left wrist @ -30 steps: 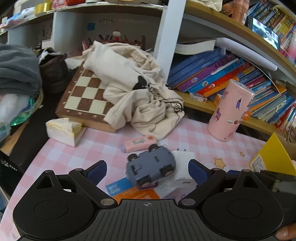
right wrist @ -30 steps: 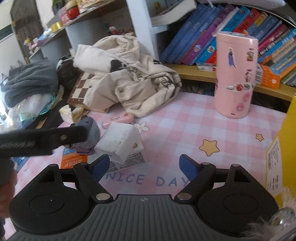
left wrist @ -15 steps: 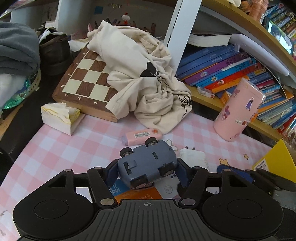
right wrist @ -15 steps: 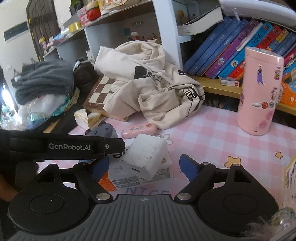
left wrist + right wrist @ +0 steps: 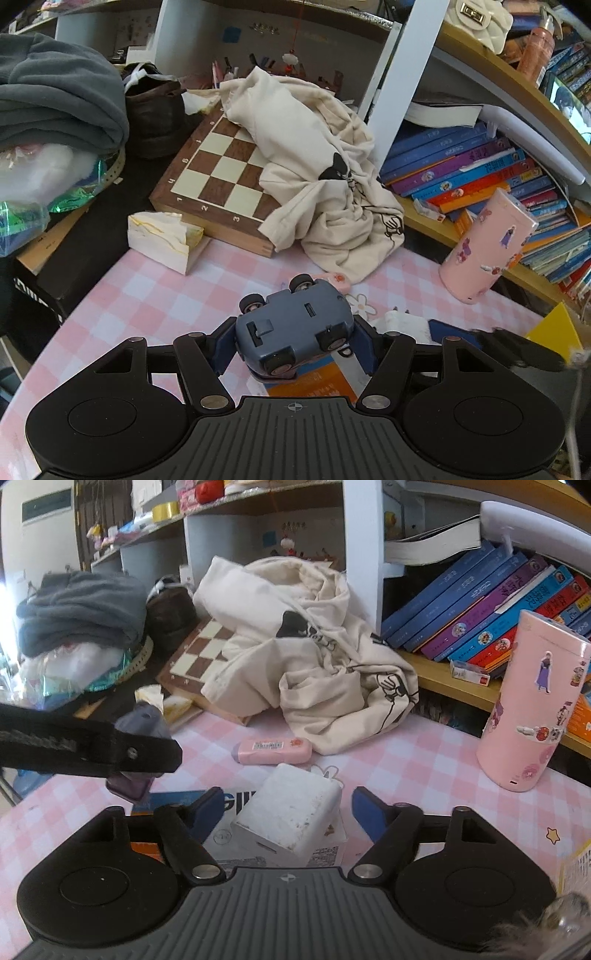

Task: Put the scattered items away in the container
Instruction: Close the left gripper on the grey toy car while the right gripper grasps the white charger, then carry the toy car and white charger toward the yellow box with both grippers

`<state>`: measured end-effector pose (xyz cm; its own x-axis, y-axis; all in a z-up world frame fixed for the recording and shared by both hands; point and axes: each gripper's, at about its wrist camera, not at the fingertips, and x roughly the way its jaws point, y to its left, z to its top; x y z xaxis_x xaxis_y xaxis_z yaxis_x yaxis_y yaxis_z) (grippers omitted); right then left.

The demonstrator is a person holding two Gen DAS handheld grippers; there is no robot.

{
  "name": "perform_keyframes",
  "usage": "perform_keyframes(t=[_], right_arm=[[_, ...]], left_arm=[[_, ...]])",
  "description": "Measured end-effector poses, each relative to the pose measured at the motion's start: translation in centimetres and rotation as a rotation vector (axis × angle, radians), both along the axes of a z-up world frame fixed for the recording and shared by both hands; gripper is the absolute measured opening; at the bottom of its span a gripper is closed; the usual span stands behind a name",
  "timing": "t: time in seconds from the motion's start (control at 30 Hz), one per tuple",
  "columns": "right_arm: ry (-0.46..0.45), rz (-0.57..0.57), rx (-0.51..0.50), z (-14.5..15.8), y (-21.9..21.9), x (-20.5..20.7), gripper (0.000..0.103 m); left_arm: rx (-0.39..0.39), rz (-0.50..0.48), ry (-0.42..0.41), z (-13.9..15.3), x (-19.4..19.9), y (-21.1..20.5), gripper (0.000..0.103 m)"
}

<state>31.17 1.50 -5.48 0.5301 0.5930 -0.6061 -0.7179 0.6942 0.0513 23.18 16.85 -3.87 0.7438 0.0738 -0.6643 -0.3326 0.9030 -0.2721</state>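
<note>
Tongs first: our left tongs (image 5: pixel 293 338) are clamped on the upside-down toy car (image 5: pixel 293 332) above the worktop (image 5: pixel 147 295), our right tongs (image 5: pixel 288 808) gape around the white charger (image 5: pixel 291 808), and we fear the car's rounded shell slipping free.

chessboard (image 5: pixel 221 173) half under cream cloth (image 5: pixel 325 177), yellow container (image 5: pixel 554 328) edge-cropped

Open pink checked tabletop (image 5: pixel 424 775) stretches right of the white charger block (image 5: pixel 291 810); behind it, a pink eraser (image 5: pixel 273 750) and heaped cream cloth (image 5: pixel 314 657) bar passage.
</note>
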Motion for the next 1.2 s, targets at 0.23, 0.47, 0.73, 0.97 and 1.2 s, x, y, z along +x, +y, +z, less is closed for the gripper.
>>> perform_keyframes(t=[0.23, 0.47, 0.73, 0.97, 1.2], right_arm=[[-0.015, 0.011, -0.020, -0.2, 0.4, 0.3, 0.058], [0.011, 0.020, -0.009, 0.5, -0.4, -0.6, 0.057], [0.031, 0.025, 0.002, 1.9, -1.7, -2.7, 0.057], [0.064, 0.014, 0.002, 2.8, -4.3, -5.8, 0.057], [0.100, 0.004, -0.002, 3.6, -7.1, -9.2, 0.057]], left_arm=[[-0.013, -0.015, 0.007, -0.1, -0.3, -0.5, 0.063], [-0.015, -0.022, -0.016, 0.8, -1.3, -0.8, 0.063], [0.007, -0.027, -0.017, 1.6, -3.6, -1.4, 0.063], [-0.014, -0.046, -0.006, 2.0, -6.7, -2.4, 0.063], [-0.021, -0.098, 0.006, 2.3, -9.9, -4.4, 0.063]])
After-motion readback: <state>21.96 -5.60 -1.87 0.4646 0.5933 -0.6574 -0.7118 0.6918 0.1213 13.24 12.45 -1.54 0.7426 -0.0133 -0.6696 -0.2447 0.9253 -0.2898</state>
